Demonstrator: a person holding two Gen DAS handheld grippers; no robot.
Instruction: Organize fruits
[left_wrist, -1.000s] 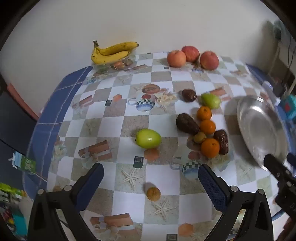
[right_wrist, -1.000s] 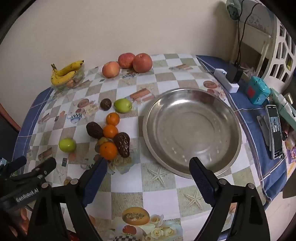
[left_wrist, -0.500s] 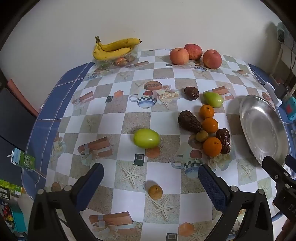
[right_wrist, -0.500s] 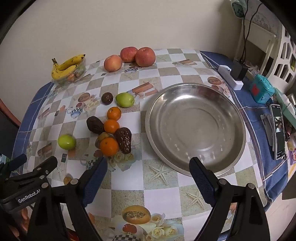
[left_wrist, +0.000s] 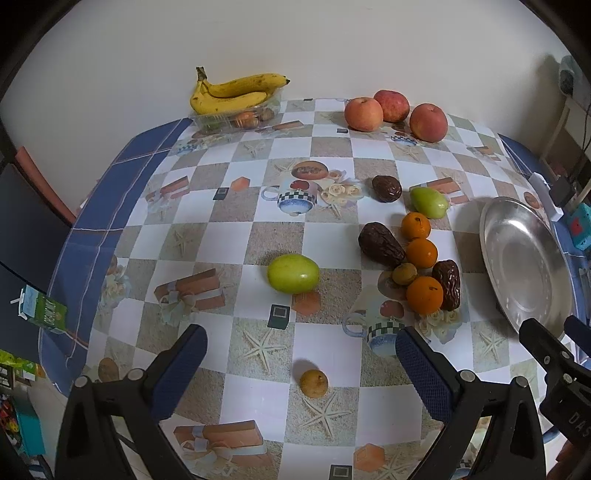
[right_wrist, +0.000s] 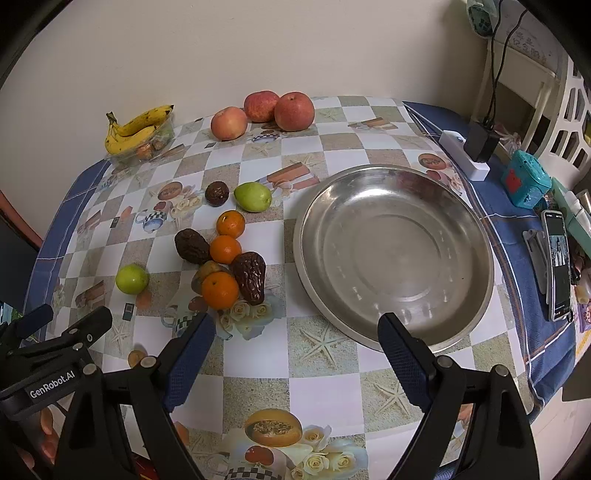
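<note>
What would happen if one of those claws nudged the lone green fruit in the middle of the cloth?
The green fruit is rounded and smooth, lying alone on flat tablecloth, so it would probably roll rather than slide. Its glossy skin shows a highlight, so it may slip between pads. It looks firm, likely holding its shape under a gentle squeeze.

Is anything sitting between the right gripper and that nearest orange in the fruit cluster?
Nothing visible does. The right gripper hangs open above bare tablecloth, and the nearest orange lies just beyond its left finger, flanked by a dark wrinkled fruit.
</note>
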